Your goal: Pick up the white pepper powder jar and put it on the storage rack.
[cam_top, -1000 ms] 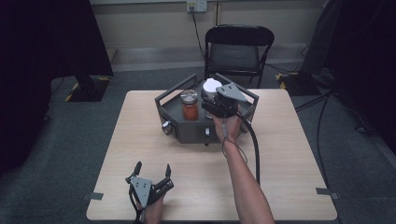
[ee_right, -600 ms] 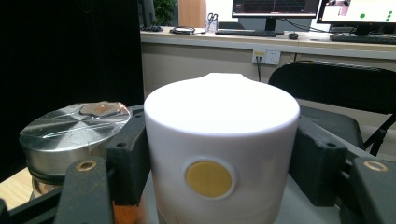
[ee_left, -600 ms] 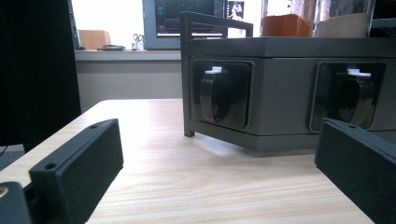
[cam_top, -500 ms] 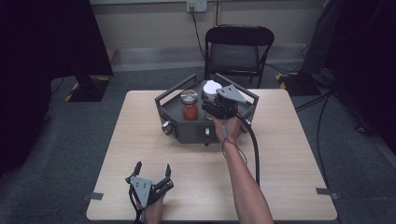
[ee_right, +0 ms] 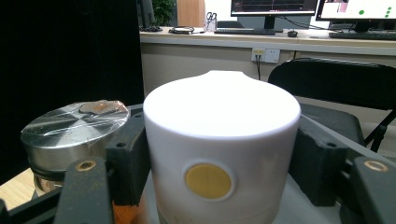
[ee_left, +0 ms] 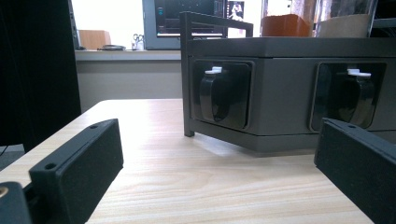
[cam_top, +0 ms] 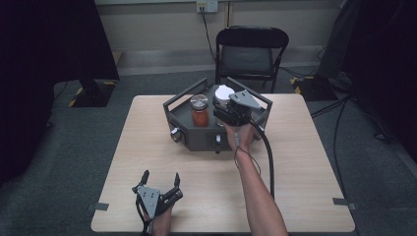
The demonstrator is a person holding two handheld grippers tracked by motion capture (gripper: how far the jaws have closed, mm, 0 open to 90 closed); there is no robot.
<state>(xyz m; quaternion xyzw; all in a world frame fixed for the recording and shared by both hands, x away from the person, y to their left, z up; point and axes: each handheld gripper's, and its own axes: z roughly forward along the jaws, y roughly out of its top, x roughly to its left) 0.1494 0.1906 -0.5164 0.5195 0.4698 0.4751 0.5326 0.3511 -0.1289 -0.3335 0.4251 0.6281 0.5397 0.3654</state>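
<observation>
A dark grey box-shaped tray (cam_top: 196, 140) with two handles stands at the far middle of the wooden table (cam_top: 295, 162). In it stand a jar (cam_top: 199, 112) of orange-red contents with a metal lid (ee_right: 74, 123) and a white round container (cam_top: 223, 93). My right gripper (cam_top: 227, 104) reaches over the tray's front wall and is shut on the white container (ee_right: 222, 135), one pad (ee_right: 128, 158) on each side, just right of the jar. My left gripper (cam_top: 161, 178) rests at the table's front left, open and holding nothing (ee_left: 219, 163), facing the tray's front (ee_left: 289, 88) and its two black knobs (ee_left: 217, 91).
A black folding chair (cam_top: 253, 54) stands behind the table's far edge. The right gripper's cable (cam_top: 268, 157) runs back along the forearm. Bare tabletop lies between the left gripper and the tray. A desk with monitors (ee_right: 275, 7) lines the back wall.
</observation>
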